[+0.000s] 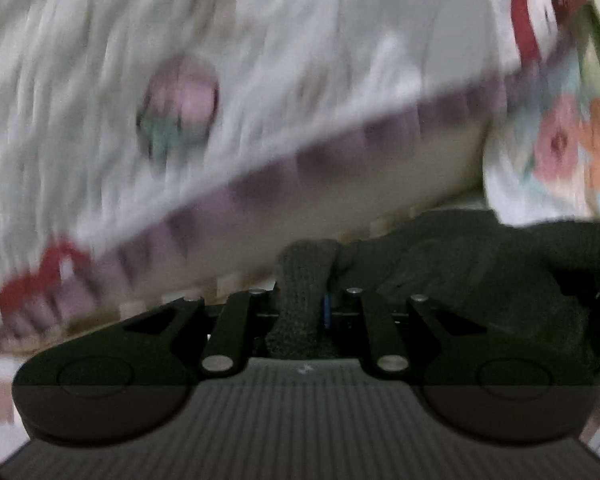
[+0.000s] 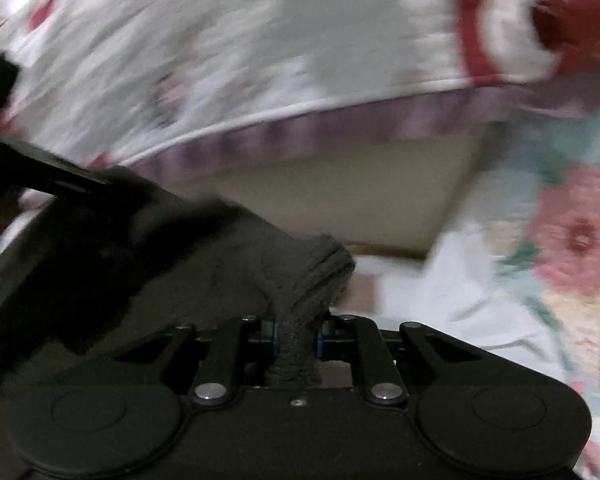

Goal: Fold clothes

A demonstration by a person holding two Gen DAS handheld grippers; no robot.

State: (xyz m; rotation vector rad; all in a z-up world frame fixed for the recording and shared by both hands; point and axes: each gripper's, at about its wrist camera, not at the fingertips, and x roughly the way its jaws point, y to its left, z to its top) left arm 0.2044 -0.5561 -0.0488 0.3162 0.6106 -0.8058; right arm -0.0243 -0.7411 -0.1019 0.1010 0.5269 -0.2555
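Observation:
A dark grey knitted garment (image 1: 480, 276) hangs between both grippers. In the left wrist view my left gripper (image 1: 302, 312) is shut on a bunched fold of the knit, and the cloth spreads away to the right. In the right wrist view my right gripper (image 2: 296, 338) is shut on another bunched edge of the same dark grey garment (image 2: 140, 248), which stretches off to the left. There the other gripper's black body (image 2: 28, 168) pokes in at the left edge. Both views are motion-blurred.
Behind the garment lies a white bedspread with red and pink flowers (image 1: 220, 80) and a purple-trimmed edge (image 2: 320, 132). A cream side panel (image 2: 360, 196) shows under that edge. A floral quilt (image 2: 572, 232) and white cloth (image 2: 440, 288) lie at the right.

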